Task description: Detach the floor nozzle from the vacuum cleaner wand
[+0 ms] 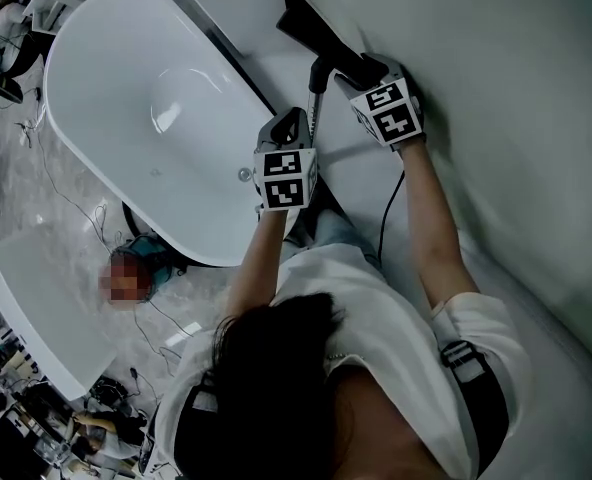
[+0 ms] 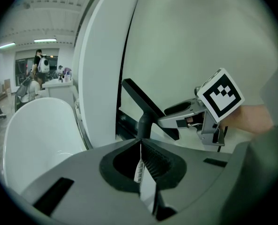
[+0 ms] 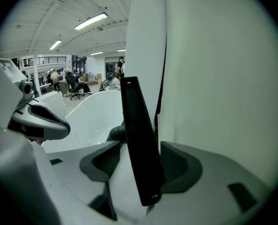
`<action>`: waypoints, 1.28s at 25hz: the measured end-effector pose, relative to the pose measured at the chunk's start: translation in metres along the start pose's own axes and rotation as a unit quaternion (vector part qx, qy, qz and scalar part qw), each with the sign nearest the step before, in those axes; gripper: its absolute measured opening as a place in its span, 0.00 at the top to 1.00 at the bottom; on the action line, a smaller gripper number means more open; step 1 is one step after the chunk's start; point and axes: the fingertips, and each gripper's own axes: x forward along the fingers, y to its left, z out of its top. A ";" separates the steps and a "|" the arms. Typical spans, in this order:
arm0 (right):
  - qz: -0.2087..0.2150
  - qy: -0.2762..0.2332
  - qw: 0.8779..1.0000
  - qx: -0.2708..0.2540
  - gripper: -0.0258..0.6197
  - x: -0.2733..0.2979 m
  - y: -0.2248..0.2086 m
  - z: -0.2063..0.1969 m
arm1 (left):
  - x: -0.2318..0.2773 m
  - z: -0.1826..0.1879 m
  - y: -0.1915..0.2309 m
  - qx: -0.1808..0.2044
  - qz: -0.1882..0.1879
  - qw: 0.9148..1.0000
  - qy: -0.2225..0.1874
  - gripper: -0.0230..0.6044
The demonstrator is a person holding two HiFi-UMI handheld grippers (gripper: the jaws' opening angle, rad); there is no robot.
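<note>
The black floor nozzle (image 1: 321,30) lies at the top against a white panel, joined by a black neck (image 2: 144,122) to the thin silver wand (image 1: 316,108). My left gripper (image 1: 294,120) is shut on the wand just below that neck; in the left gripper view the jaws (image 2: 140,142) meet around a thin silver strip of it. My right gripper (image 1: 364,73) is at the nozzle. In the right gripper view the flat nozzle (image 3: 138,139) stands between its wide open jaws (image 3: 140,146), with a gap on the left side.
A white bathtub (image 1: 146,118) fills the left. A large white panel (image 1: 496,88) runs along the right. Cables (image 1: 71,203) trail over the marble floor, and a black cord (image 1: 386,218) hangs by the right arm. People sit far off (image 3: 75,86).
</note>
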 end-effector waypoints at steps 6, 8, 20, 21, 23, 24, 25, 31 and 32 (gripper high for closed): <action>0.009 0.018 1.000 -0.017 0.54 0.014 -0.006 -0.003 | 0.009 -0.001 0.003 0.002 0.001 1.000 0.009 0.96; 0.014 0.026 0.999 -0.026 0.54 0.016 -0.006 -0.003 | 0.009 0.001 0.003 0.002 0.001 1.000 0.008 0.96; 0.028 0.080 0.995 -0.057 0.52 0.036 -0.012 -0.021 | 0.015 0.014 0.005 -0.002 0.000 1.000 -0.004 0.96; 0.030 0.083 0.994 -0.058 0.52 0.037 -0.010 -0.023 | 0.014 0.012 0.005 -0.002 0.000 1.000 -0.003 0.96; 0.035 0.092 0.993 -0.067 0.52 0.040 -0.008 -0.027 | 0.013 0.009 0.006 -0.003 0.001 1.000 -0.001 0.96; 0.038 0.095 0.992 -0.071 0.52 0.043 -0.007 -0.027 | 0.013 0.008 0.007 -0.004 0.003 1.000 0.000 0.96; 0.041 0.096 0.992 -0.074 0.52 0.045 -0.007 -0.027 | 0.014 0.007 0.008 -0.005 0.004 1.000 0.001 0.96; 0.037 0.085 0.993 -0.079 0.52 0.057 -0.009 -0.020 | 0.016 0.003 0.008 -0.003 0.002 1.000 0.005 0.96; 0.037 0.085 0.992 -0.080 0.52 0.057 -0.008 -0.020 | 0.016 0.003 0.008 -0.002 0.002 1.000 0.005 0.96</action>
